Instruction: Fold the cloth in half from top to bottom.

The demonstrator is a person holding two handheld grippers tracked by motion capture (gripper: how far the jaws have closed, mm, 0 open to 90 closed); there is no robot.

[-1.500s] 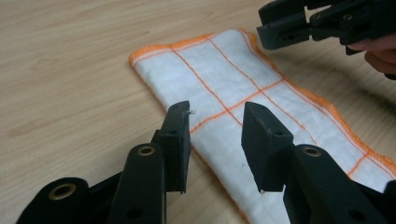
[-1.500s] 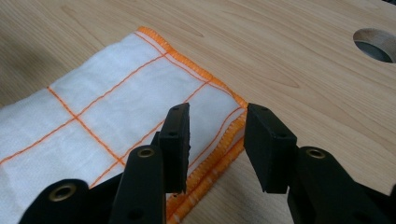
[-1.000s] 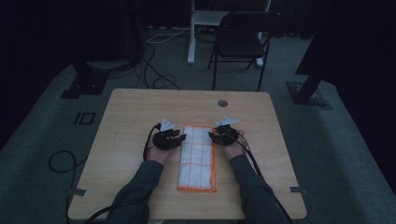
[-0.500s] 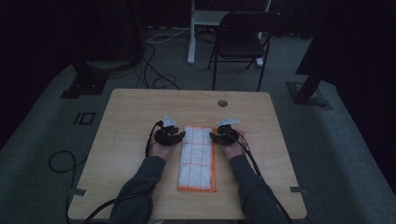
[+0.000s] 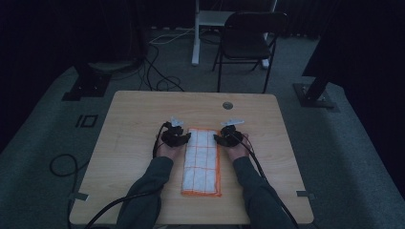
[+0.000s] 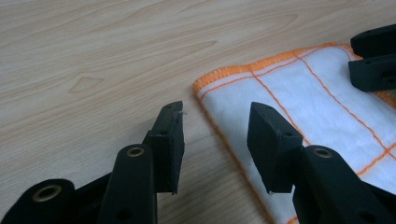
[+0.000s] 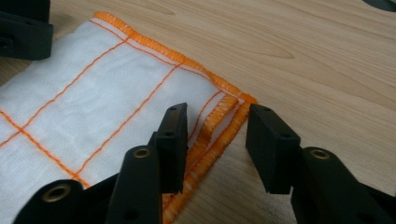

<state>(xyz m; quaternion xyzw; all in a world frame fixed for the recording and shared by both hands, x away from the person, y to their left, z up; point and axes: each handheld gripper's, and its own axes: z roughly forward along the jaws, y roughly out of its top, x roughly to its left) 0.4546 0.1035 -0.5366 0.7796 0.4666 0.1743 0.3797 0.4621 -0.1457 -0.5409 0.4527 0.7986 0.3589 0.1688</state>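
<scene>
A folded white cloth (image 5: 203,162) with an orange grid and orange hem lies lengthwise on the wooden table (image 5: 133,114). My left gripper (image 5: 184,138) sits low at the cloth's far left corner. In the left gripper view my left gripper (image 6: 217,114) is open and its jaws have just been opening; the cloth's (image 6: 299,93) hem runs between them, untouched. My right gripper (image 5: 217,139) is at the far right corner. My right gripper (image 7: 217,116) is open, though its jaws have just closed a little, and it straddles the cloth's (image 7: 107,88) layered edge.
A round cable hole (image 5: 228,105) is set in the table near its far edge. Beyond the table stand a black folding chair (image 5: 248,38) and stand bases, with cables on the carpet. Bare wood lies left and right of the cloth.
My left gripper has edged slightly toward the cloth's far left corner and lower. My right gripper has stayed in place. The cloth has not moved.
</scene>
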